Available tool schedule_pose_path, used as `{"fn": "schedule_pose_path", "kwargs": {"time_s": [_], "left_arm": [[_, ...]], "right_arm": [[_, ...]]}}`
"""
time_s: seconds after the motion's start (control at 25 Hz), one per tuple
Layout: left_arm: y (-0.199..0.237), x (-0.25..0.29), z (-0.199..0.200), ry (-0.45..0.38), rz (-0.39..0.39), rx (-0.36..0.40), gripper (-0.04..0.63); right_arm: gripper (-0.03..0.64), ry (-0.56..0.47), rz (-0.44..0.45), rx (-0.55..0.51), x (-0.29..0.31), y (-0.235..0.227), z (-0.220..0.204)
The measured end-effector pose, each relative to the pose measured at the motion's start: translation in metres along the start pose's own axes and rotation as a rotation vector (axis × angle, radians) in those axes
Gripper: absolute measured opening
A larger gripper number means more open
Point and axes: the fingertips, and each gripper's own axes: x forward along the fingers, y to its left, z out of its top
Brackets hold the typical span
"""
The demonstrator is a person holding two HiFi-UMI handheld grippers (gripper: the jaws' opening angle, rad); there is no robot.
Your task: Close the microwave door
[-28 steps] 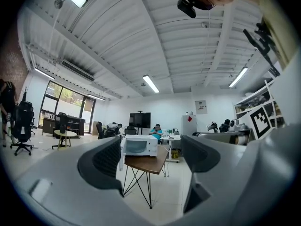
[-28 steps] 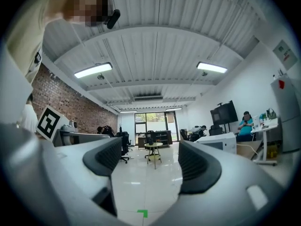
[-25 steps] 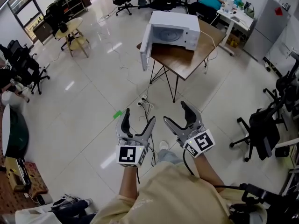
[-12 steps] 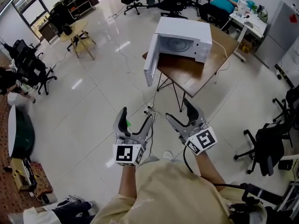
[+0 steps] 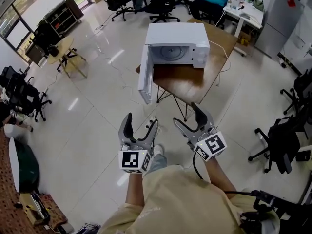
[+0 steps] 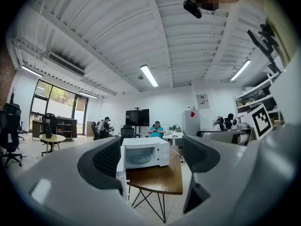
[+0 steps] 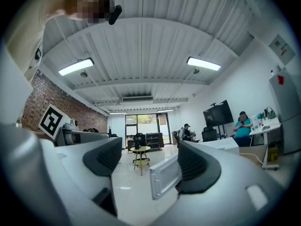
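Note:
A white microwave (image 5: 178, 45) stands on a wooden table (image 5: 195, 84) ahead of me. Its door (image 5: 145, 79) hangs wide open to the left, past the table's edge. Both grippers are held out over the floor, short of the table and touching nothing. My left gripper (image 5: 141, 121) is open and empty; in the left gripper view the microwave (image 6: 145, 155) and its door (image 6: 121, 171) show far off between the jaws. My right gripper (image 5: 185, 115) is also open and empty, and the door (image 7: 164, 175) appears edge-on in the distance between its jaws.
Thin metal legs (image 5: 183, 106) carry the table. A black office chair (image 5: 280, 143) stands at the right, several more at the left (image 5: 22, 94). A small round table (image 5: 63, 50) is at the far left. A person sits at a white desk (image 5: 243, 11) behind the microwave.
Both grippers have been carried forward across the floor, so the microwave and table now sit closer and more centred in the head view. The jaws look the same, and the door stays open.

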Motion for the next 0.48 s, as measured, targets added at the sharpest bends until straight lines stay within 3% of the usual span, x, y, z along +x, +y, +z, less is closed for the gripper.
{"fn": "schedule_pose_path", "kwargs": {"time_s": [0.48], "left_arm": [[0.066, 0.081, 0.001, -0.031, -0.191, -0.014, 0.414]], "right_arm": [[0.360, -0.004, -0.125, -0.073, 0.100, -0.023, 0.006]]}}
